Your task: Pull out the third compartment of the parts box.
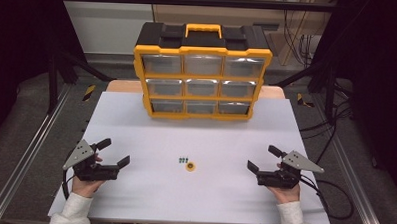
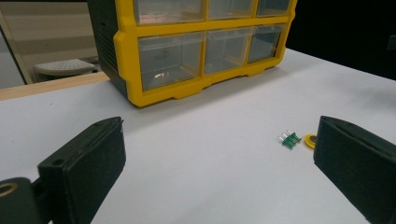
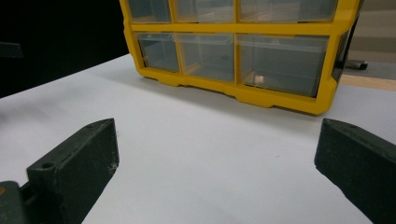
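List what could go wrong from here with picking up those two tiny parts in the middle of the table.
1. The green part and the yellow disc lie almost touching; closing on one could knock the other away.
2. Both are very small and lie flat on the smooth white table, so the wide pads of the open left gripper or right gripper may slide over them.
3. The drawers of the organizer look closed, so one probably needs opening first.
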The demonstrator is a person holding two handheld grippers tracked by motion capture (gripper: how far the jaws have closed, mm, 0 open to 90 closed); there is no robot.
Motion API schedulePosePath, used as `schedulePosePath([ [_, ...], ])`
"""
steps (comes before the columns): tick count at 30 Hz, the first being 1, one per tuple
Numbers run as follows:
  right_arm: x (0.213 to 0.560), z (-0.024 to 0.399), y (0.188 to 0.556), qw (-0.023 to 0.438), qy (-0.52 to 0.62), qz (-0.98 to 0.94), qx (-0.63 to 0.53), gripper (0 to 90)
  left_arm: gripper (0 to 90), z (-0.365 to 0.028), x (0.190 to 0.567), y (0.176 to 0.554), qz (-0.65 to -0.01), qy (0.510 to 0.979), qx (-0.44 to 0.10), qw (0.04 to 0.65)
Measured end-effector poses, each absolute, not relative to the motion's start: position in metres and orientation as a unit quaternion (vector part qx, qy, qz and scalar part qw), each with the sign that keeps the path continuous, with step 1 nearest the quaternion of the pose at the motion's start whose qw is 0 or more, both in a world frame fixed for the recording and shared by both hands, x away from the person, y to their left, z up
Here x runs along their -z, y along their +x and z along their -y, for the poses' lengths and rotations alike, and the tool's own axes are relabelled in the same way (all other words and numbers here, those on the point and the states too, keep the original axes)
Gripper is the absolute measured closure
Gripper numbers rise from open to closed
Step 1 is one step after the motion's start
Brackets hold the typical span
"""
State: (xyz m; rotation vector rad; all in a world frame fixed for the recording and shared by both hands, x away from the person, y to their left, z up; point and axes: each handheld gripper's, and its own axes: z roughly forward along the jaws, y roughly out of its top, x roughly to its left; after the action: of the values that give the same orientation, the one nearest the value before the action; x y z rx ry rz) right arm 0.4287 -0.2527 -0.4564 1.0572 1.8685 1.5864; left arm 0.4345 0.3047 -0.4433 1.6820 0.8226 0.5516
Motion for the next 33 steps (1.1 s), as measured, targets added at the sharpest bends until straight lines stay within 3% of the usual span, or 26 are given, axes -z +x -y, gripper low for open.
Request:
schedulePosePath([
  [11, 0.452, 0.253, 0.429, 0.241, 0.381, -0.679, -0.579, 0.4, 2.0, -0.305, 0.444, 0.434, -0.348, 0.715, -0.236, 0.559],
  [33, 0.414, 0.233, 0.440, 0.313, 0.335, -0.712, -0.531, 2.4, 2.0, -0.304, 0.446, 0.435, -0.348, 0.722, -0.235, 0.551],
])
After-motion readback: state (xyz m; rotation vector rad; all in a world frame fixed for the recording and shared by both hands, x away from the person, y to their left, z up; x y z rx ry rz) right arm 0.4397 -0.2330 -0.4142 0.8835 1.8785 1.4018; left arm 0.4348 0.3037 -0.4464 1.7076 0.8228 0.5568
